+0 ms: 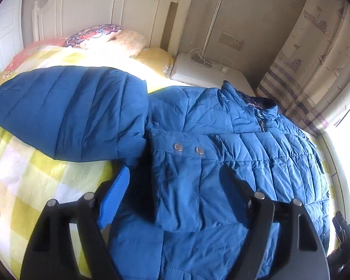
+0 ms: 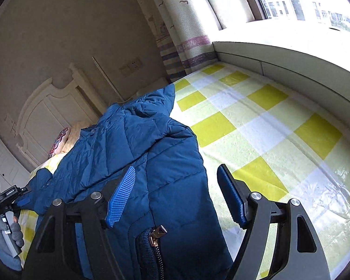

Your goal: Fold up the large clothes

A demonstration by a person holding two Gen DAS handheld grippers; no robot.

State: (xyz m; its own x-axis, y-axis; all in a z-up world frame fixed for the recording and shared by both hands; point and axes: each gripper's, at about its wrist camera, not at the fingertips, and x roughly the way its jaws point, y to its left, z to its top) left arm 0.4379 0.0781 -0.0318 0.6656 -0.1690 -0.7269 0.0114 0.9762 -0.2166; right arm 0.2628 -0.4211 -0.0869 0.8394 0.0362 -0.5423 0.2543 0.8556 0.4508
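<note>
While the blue jacket (image 1: 221,154) lies on the bed (image 1: 23,175) with one sleeve (image 1: 175,175) folded across its front, much folding remains; both tongs, left (image 1: 175,186) and right (image 2: 177,191), stand apart, holding nothing.

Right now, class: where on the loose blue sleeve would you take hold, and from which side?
Probably the cuff end of the sleeve, approached from the checked bedsheet side: it lies flat, spread away from the jacket body, its edge free.
</note>
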